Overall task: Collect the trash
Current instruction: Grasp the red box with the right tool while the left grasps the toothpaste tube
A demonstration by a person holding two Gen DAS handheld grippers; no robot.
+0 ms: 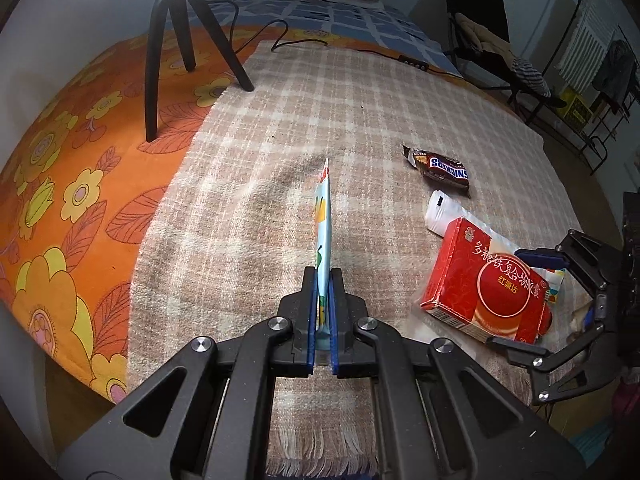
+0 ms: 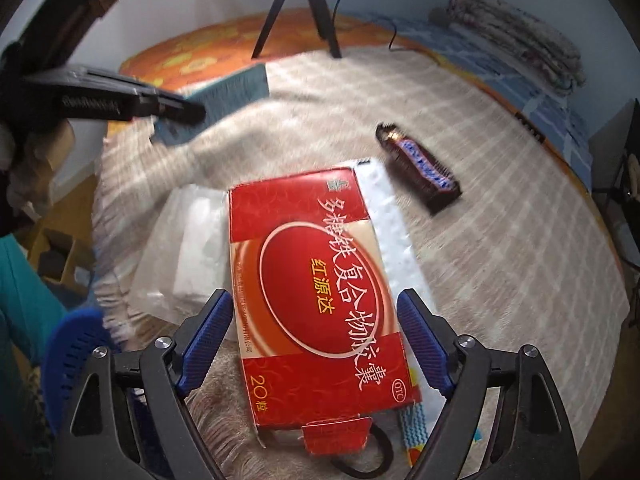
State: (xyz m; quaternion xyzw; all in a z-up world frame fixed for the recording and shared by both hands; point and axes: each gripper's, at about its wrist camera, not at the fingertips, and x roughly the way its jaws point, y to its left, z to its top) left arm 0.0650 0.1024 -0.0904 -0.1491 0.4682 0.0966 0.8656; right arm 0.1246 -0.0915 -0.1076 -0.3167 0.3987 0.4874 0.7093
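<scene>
Your left gripper (image 1: 323,316) clenched on thin blue packet (image 1: 325,220) at frame center, your right gripper (image 2: 316,344) fingers released, straddling red box (image 2: 316,280), Snickers wrapper (image 2: 418,168) upper right.

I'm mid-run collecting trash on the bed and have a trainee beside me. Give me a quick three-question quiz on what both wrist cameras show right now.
1. True or false: the left gripper is shut on a thin flat packet held edge-on.
2. Where does the red box sit relative to the right gripper: A between its open fingers, B far to one side, C behind it?
3. Which branded wrapper lies on the checked blanket beyond the red box?

Key
1. True.
2. A; the jaws stand wide on either side, not yet closed.
3. The Snickers wrapper.
</scene>
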